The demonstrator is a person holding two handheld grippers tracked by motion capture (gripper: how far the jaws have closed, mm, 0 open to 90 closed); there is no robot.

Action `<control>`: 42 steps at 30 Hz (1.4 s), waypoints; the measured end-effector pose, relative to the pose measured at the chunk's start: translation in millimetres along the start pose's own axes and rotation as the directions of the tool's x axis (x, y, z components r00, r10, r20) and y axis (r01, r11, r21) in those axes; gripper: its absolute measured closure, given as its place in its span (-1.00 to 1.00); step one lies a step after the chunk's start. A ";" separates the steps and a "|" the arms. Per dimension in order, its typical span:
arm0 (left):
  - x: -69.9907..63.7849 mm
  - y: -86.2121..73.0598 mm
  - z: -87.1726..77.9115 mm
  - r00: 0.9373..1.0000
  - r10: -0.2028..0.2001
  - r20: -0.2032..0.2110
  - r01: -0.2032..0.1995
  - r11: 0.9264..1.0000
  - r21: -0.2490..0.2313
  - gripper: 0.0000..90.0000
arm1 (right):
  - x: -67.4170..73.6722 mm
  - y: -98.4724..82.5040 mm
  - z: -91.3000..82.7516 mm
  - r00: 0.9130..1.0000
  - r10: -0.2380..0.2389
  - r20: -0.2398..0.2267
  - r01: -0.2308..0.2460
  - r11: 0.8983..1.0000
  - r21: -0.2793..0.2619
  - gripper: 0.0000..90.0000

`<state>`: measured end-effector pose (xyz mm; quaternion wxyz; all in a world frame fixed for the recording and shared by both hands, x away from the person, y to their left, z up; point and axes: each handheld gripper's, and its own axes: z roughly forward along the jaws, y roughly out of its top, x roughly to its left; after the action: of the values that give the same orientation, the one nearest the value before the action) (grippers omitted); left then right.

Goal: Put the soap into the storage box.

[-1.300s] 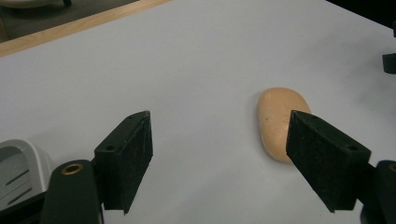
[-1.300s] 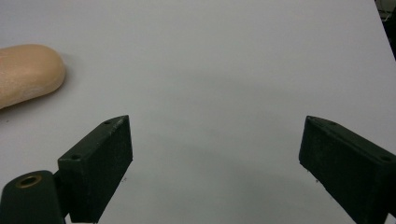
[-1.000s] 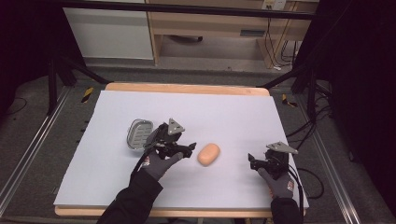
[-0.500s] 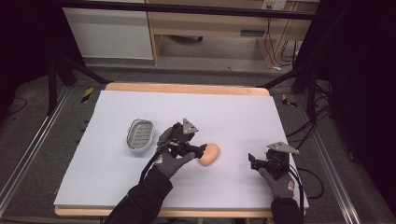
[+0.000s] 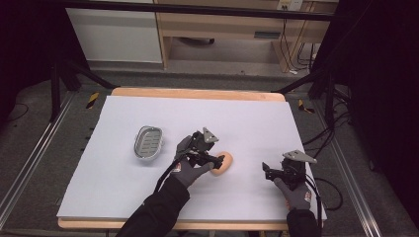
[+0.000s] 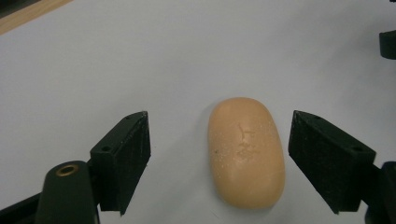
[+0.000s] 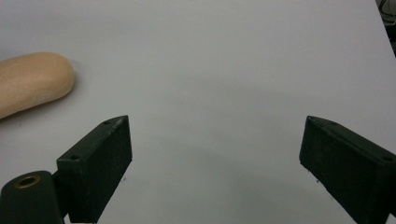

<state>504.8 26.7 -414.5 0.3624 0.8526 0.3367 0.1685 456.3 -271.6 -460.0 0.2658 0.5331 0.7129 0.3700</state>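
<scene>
A peach oval soap bar (image 5: 226,166) lies on the white table (image 5: 247,118), a little right of its middle. My left gripper (image 5: 219,160) reaches over it from the left. In the left gripper view the soap bar (image 6: 245,151) lies between the jaws of the left gripper (image 6: 219,123), with a gap on each side. The jaws have just been opening, and neither pad touches the soap. My right gripper (image 5: 267,168) rests near the front right, open with nothing between its jaws (image 7: 215,135). The soap bar (image 7: 32,81) lies off to its left.
A grey metal soap dish (image 5: 148,141) stands on the table, left of the left hand. The wooden table edge (image 5: 197,94) runs along the back. Cables trail off the right side near the right hand.
My left hand has moved right, from beside the soap dish to the soap bar, and its jaws now straddle the bar. The right hand has stayed put.
</scene>
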 end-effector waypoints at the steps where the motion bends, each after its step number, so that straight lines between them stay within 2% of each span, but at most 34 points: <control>1: 0.2 -0.1 1.6 1.000 -0.003 0.001 0.003 1.000 0.005 -0.55 | -0.1 0.0 0.0 1.000 -0.002 0.000 0.002 1.000 -0.001 -0.79; 15: -6.0 -5.0 28.5 0.999 0.012 0.031 -0.015 0.997 0.076 -0.53 | 1.1 -0.3 1.1 1.000 -0.001 -0.013 0.001 1.000 0.001 -0.79; 24: -7.9 -6.0 36.2 0.999 0.014 0.041 -0.019 0.994 0.107 -0.55 | 1.1 -0.3 1.2 1.000 -0.001 -0.013 0.001 1.000 0.001 -0.79; 28: -9.8 -6.5 40.5 0.998 0.014 0.059 -0.021 0.993 0.118 -0.58 | 1.0 -0.3 1.3 1.000 0.001 -0.013 -0.001 1.000 0.002 -0.79; 42: -12.9 -9.4 53.4 0.998 0.004 0.064 -0.015 0.986 0.164 -0.56 | 0.4 -0.7 2.6 1.000 -0.006 -0.006 0.006 1.000 0.007 -0.79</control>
<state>519.7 -4.4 -458.4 0.3004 0.8861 0.3338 0.1147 457.9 -270.7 -462.1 0.2631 0.5308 0.7165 0.3683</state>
